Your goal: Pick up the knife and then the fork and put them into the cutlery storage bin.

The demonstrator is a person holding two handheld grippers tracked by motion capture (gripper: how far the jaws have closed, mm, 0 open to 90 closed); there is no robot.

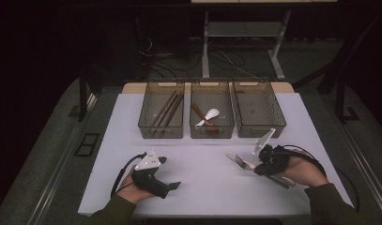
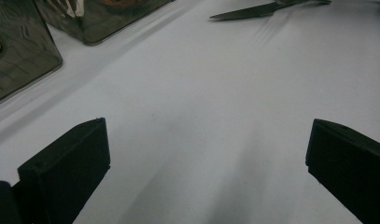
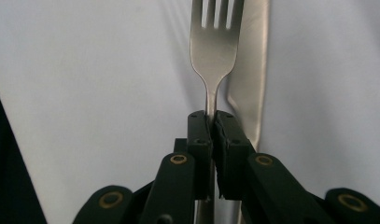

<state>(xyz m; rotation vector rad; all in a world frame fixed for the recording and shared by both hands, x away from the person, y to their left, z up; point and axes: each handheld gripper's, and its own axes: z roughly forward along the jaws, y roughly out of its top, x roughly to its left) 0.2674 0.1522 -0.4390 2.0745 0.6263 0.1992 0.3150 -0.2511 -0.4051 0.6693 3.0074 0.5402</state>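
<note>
A steel fork [image 3: 214,42] lies on the white table with a steel knife [image 3: 253,70] right beside it. My right gripper [image 3: 210,116] is shut on the fork's neck, its pads pressed together around the thin stem. From above, the fork [image 1: 245,163] points left, away from my right gripper [image 1: 260,169], at the table's right front. My left gripper [image 1: 171,172] rests at the left front, open, with nothing between its fingers. Its own view shows the jaws of the left gripper [image 2: 206,135] standing wide over bare table, with the knife [image 2: 253,10] far off.
Three clear bins stand in a row at the back. The left bin [image 1: 161,131] holds brown chopsticks [image 1: 167,108]. The middle bin [image 1: 212,132] holds a white spoon [image 1: 211,114] and brown utensils. The right bin [image 1: 261,130] looks bare inside.
</note>
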